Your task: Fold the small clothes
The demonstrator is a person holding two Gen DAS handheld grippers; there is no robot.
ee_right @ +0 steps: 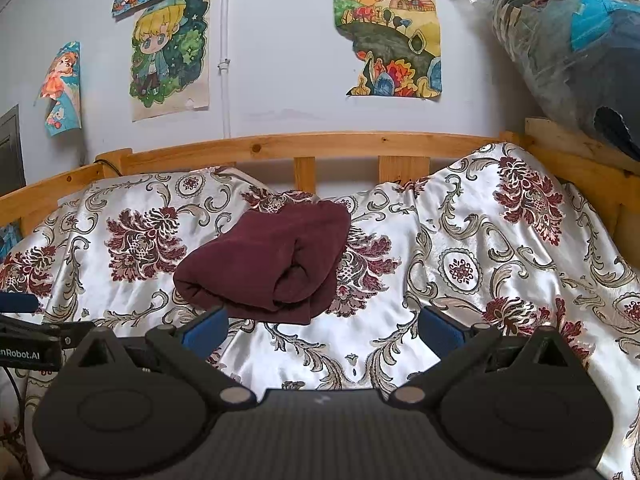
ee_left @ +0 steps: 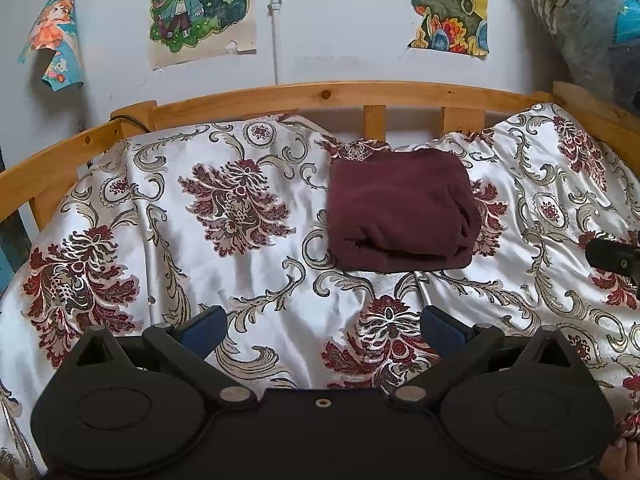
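A maroon garment (ee_left: 402, 210) lies folded into a thick square on the floral satin bedspread (ee_left: 256, 264). It also shows in the right wrist view (ee_right: 268, 264), just beyond the left fingertip. My left gripper (ee_left: 324, 328) is open and empty, held back from the garment's near edge. My right gripper (ee_right: 324, 328) is open and empty, close in front of the garment. The right gripper's tip shows at the right edge of the left wrist view (ee_left: 612, 258). The left gripper shows at the left edge of the right wrist view (ee_right: 28, 332).
A wooden bed rail (ee_left: 320, 98) runs along the back and sides. Posters (ee_right: 170, 54) hang on the white wall. A plastic-wrapped bundle (ee_right: 576, 60) sits at the upper right above the rail.
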